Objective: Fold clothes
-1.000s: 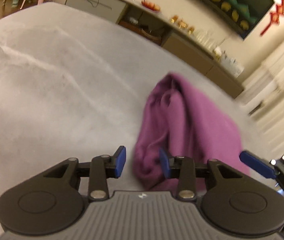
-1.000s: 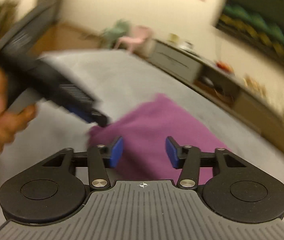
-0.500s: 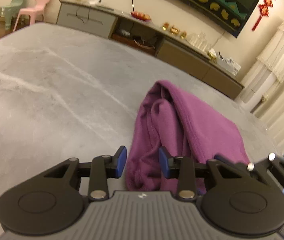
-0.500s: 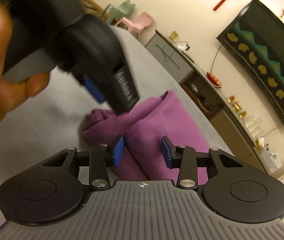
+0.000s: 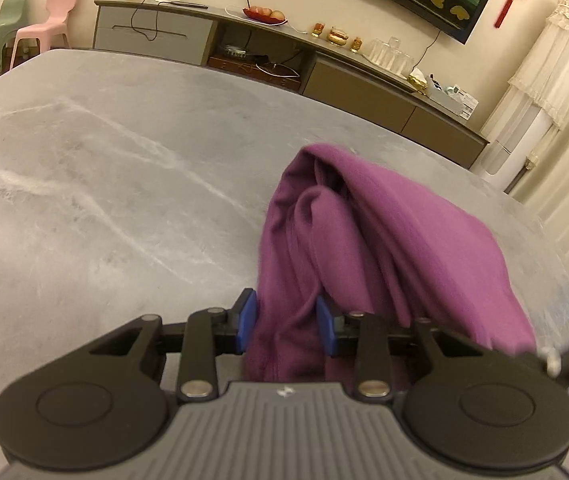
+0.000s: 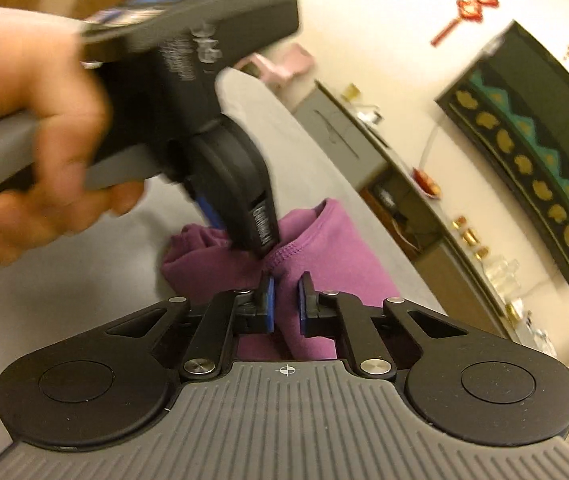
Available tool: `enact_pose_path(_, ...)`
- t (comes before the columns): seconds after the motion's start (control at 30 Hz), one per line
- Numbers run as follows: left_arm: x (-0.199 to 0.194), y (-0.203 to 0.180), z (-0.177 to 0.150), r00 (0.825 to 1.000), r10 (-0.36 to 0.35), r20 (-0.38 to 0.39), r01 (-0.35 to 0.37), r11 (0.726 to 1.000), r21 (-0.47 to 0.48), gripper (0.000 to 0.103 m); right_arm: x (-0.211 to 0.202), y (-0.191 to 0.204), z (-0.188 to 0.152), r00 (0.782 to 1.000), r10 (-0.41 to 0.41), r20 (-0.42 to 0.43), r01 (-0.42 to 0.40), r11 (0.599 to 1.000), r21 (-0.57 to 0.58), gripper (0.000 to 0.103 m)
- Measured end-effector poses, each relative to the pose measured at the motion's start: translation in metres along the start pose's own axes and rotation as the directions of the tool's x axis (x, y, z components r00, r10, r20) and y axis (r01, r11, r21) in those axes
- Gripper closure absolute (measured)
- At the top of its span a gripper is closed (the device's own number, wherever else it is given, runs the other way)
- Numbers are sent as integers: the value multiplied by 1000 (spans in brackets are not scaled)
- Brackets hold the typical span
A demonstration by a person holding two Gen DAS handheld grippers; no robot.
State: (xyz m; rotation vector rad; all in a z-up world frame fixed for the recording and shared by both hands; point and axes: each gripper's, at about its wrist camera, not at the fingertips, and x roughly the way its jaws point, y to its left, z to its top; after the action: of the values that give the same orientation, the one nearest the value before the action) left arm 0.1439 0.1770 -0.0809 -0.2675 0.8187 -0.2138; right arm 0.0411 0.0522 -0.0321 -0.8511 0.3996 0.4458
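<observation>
Grey marble tabletop [image 5: 104, 184], TV cabinet behind | purple garment [image 5: 384, 240] bunched near right edge | left gripper [image 5: 286, 322] closing, cloth fold between its pads | right gripper [image 6: 286, 300] clamped on hem, likely to lift and spread for folding.

Grey table [image 5: 104, 184] bare across left and centre of left wrist frame: wide passage there. Purple garment [image 5: 384, 232] heaped at centre right, blocking path ahead of left gripper [image 5: 286, 322]. In right wrist frame, left gripper body and hand [image 6: 32, 132] fill upper left, crowding space just above right gripper [image 6: 286, 300]. Low cabinet [image 5: 356, 80] lines far table edge.
</observation>
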Motion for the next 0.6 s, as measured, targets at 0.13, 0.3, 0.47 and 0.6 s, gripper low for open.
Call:
enact_pose_path(0.13, -1, -1, -1, 1000, 6, 3, -6, 1000, 2, 71, -5, 12, -22, 998, 58, -6, -58, 994, -87, 100)
enact_pose_path(0.3, -1, -6, -1, 999, 36, 13, -37, 998, 51, 74, -21, 10, -24, 998, 13, 54, -8, 996, -89, 101)
enact_pose_path(0.47, 1, -15, 4, 995, 92, 21, -94, 993, 74, 76, -30, 15, -28, 997, 26, 68, -20, 996, -92, 101)
enact_pose_path(0.6, -18, -20, 11, 994, 78, 78, -85, 993, 88, 78, -26, 19, -35, 998, 37, 57, -32, 995, -93, 101)
